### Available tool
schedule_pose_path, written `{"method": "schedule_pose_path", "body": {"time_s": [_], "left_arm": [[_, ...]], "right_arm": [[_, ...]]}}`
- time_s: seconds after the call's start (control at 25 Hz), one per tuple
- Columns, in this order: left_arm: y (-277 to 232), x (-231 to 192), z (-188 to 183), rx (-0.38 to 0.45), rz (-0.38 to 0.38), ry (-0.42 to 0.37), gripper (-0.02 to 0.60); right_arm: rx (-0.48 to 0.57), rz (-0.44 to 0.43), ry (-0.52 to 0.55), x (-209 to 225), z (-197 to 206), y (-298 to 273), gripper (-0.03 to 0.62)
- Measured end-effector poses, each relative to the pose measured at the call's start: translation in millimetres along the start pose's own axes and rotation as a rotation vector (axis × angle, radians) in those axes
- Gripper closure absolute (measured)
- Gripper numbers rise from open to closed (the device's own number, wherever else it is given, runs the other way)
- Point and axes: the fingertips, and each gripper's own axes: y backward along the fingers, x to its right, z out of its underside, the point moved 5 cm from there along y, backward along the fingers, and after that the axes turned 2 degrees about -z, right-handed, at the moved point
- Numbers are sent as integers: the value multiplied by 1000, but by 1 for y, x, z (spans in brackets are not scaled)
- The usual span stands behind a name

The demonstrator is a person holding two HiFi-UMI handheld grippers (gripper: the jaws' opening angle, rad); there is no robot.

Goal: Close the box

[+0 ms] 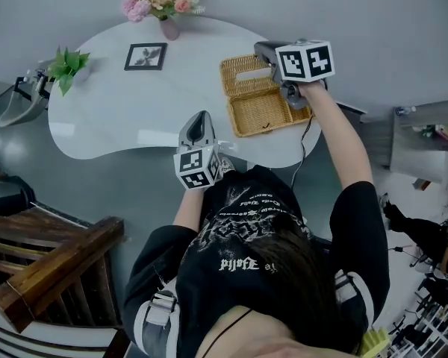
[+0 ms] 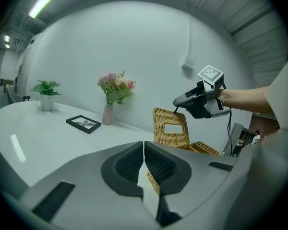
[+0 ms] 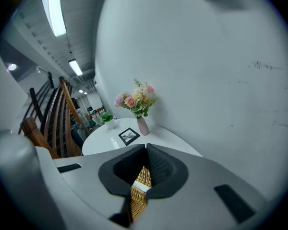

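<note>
1. a shallow rectangular box of golden woven wicker point(image 1: 265, 110) sits open on the right part of a white, rounded table point(image 1: 119, 118), close to its near edge.
2. its woven wicker lid point(image 2: 170, 128), with a rectangular cut-out, stands nearly upright at the far side of the box, hinged there.
3. the right gripper point(image 2: 175, 104) reaches in over the box from the right, its tip at the lid's top edge. in the right gripper view the jaws are pressed almost together, with a strip of wicker pinched between the pads.
4. the left gripper point(image 1: 200, 115) hovers over the table's near edge, to the left of the box and apart from it. its jaws are closed together on nothing.
5. farther back on the table are a pink vase of pastel flowers point(image 1: 164, 2), a black picture frame point(image 1: 145, 56) lying flat, and a small potted green plant point(image 1: 66, 67) at the left end.
</note>
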Motion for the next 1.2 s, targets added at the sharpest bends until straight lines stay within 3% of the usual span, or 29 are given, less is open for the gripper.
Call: {"method": "schedule_pose_path", "body": {"time_s": [1.2], "left_arm": [[38, 63, 14, 65, -39, -7, 555]], "right_arm": [[22, -100, 121, -38, 43, 61, 560]]}}
